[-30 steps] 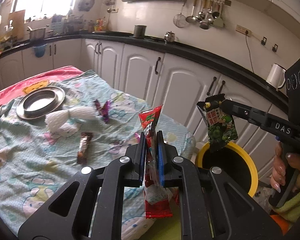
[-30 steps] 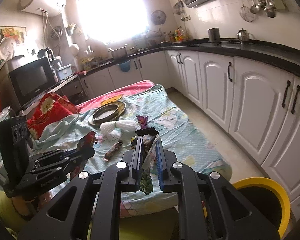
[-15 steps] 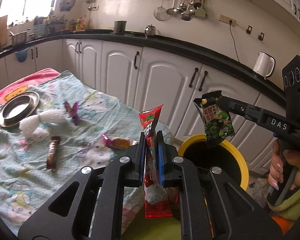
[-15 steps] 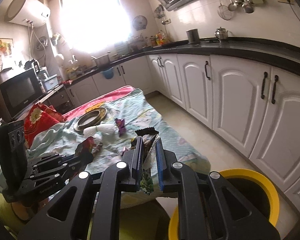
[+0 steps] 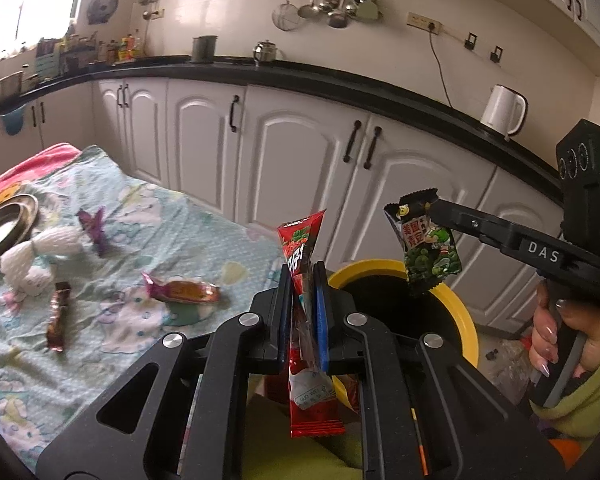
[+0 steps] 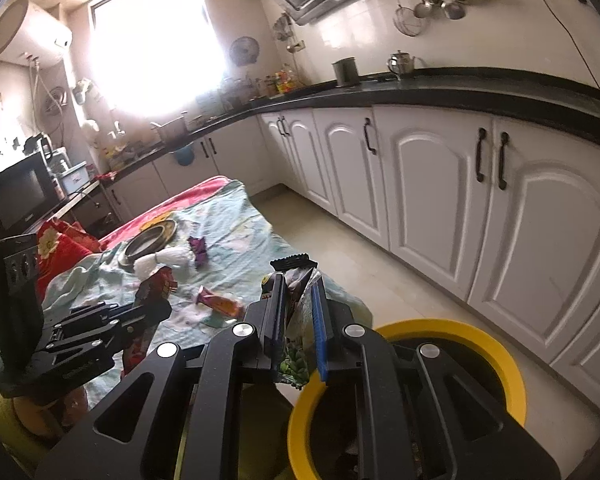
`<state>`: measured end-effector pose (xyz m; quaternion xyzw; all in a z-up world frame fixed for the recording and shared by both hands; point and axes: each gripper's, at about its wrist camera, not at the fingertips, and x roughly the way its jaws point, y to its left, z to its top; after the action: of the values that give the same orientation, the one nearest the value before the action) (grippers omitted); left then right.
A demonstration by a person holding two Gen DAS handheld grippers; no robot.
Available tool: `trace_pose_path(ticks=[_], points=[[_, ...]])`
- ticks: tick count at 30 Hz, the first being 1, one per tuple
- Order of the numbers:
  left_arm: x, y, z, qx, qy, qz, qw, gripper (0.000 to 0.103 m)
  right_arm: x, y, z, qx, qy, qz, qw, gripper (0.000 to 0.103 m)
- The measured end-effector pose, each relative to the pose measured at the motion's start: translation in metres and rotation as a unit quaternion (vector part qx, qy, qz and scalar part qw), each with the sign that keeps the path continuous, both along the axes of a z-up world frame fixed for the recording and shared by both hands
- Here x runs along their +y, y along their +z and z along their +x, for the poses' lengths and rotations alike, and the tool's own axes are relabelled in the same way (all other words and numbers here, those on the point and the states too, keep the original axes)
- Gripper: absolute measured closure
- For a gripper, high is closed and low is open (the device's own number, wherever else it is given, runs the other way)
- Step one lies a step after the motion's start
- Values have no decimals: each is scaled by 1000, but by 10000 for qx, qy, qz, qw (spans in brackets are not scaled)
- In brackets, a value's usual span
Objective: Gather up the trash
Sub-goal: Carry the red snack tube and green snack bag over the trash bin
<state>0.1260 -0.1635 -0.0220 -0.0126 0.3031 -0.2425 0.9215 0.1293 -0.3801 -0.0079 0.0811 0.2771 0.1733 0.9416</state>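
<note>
Left wrist view
- Left gripper (image 5: 304, 280): jaws nearly closed, clamping the red snack packet (image 5: 300, 256) upright at lower centre.
- Right gripper (image 5: 434, 210): enters from the right edge, pinching the top corner of the green pea packet (image 5: 430, 252); the packet hangs over the far rim of the yellow bin (image 5: 466, 320).
- Remaining trash: orange wrapper (image 5: 186, 292), brown bar wrapper (image 5: 58, 320) and purple wrapper (image 5: 94, 226) lie on the patterned cloth (image 5: 140, 216), left half of the frame.
- Risk, red packet: judged still short of the bin mouth, near its left rim; releasing here probably drops it on the floor or the person's lap.
- Risk, green packet: light foil held by one corner; it may drift onto the rim or outside on release.
- Change: the bin sits larger and nearer centre than a second ago; the cloth has slid left.

Right wrist view
- Right gripper (image 6: 296, 308): fingers narrow, the green pea packet (image 6: 296, 296) between them, lower centre.
- Left gripper (image 6: 158, 304): lower left, closed on the red snack packet (image 6: 156, 284), above the cloth edge.
- Yellow bin (image 6: 496, 344): lower right, its mouth partly hidden behind the gripper body.
- Change: much more of the bin mouth shows than a second ago.
</note>
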Motion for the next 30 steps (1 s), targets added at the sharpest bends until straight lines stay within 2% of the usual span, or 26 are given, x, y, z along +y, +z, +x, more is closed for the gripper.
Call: trace_pose_path(ticks=[14,30], points=[[-46,-18,-2,166,-604,81,9980,97,-49,-27,-11,209,-510,-87,9984,90],[-101,-42,-1,305,-1295,356,9905,96,-87,-55,-14,509,-928,-129,9943,90]])
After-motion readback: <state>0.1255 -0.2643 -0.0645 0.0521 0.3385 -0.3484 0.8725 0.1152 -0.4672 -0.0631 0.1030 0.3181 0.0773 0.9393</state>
